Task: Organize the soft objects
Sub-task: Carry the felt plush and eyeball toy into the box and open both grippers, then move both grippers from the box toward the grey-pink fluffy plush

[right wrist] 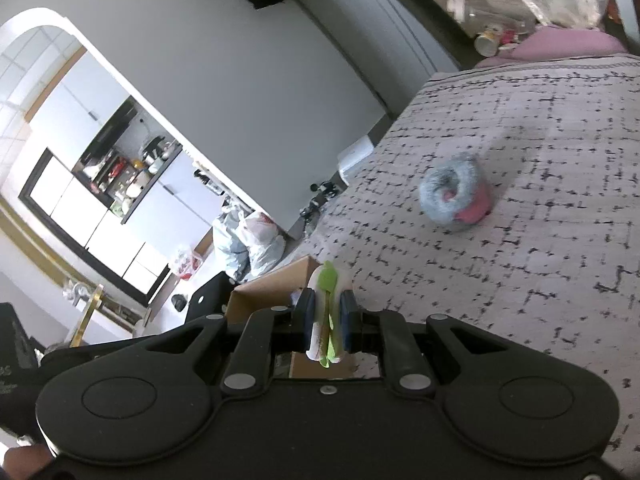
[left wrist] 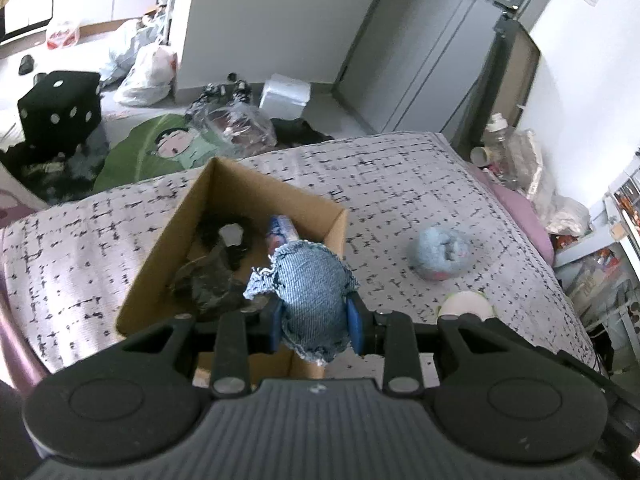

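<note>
My left gripper (left wrist: 316, 320) is shut on a stuffed blue denim toy (left wrist: 310, 296), held just over the near corner of an open cardboard box (left wrist: 176, 232) on the bed. Inside the box lie a dark crumpled soft thing (left wrist: 208, 280), a black ring-shaped thing (left wrist: 224, 236) and a blue-pink tube-like item (left wrist: 282, 232). My right gripper (right wrist: 326, 322) is shut on a flat white soft item with a green leaf-shaped strip (right wrist: 328, 308), beside the box's corner (right wrist: 272, 292). A fluffy blue-and-pink soft toy (left wrist: 440, 254) (right wrist: 456, 198) lies on the bedcover to the right of the box.
The bed has a grey cover with black dashes (left wrist: 400, 184). A white-and-green round thing (left wrist: 466, 304) shows by the left gripper's right side. Past the bed's far edge lie plastic bags (left wrist: 148, 72), a black dice-shaped cube (left wrist: 60, 108) and a green cartoon cushion (left wrist: 160, 148). Clutter lines the right side.
</note>
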Tool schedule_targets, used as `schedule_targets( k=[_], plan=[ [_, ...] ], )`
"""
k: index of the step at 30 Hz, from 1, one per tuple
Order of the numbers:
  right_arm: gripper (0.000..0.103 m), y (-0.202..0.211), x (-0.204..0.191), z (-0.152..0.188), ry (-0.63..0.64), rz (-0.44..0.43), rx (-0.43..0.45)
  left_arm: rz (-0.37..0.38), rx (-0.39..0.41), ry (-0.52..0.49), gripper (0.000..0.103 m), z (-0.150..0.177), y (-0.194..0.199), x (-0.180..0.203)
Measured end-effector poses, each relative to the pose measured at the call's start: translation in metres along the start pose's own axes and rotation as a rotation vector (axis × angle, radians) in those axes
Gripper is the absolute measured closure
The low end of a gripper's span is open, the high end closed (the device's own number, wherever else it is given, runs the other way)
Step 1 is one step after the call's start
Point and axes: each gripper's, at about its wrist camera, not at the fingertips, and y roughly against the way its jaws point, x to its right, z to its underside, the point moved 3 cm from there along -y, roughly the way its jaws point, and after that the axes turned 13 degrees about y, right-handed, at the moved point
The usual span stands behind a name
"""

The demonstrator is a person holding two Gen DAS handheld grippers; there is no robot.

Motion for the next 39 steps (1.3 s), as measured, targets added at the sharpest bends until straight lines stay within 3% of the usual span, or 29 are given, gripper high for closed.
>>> schedule_targets(
  k=[15, 21, 24, 28, 32, 36, 39],
  plan=[
    [0.089, -0.04, -0.051, 0.005, 0.071, -0.101, -0.033, -0.096, -0.032, 0.059, 0.068, -0.02, -0.012, -0.042],
    [0.089, -0.051, -0.067, 0.012, 0.091, -0.147, -0.062, -0.115, -0.044, 0.06, 0.047, -0.03, -0.008, -0.047],
    [0.088, -0.054, -0.069, 0.015, 0.081, -0.153, -0.08, -0.132, -0.034, 0.05, 0.043, -0.036, -0.004, -0.047],
    [0.078, -0.056, -0.068, 0.017, 0.074, -0.159, -0.112, -0.138, -0.021, 0.05, 0.039, -0.043, 0.004, -0.044],
    [0.049, -0.045, -0.063, 0.012, 0.091, -0.127, -0.113, -0.147, -0.001, 0.04, 0.032, -0.049, 0.012, -0.038],
    [0.044, -0.033, -0.055, 0.002, 0.112, -0.079, -0.119, -0.144, 0.014, 0.041, 0.025, -0.052, 0.019, -0.033],
    [0.03, -0.023, -0.047, -0.007, 0.128, -0.042, -0.097, -0.148, 0.013, 0.039, 0.025, -0.053, 0.02, -0.03]
  ],
)
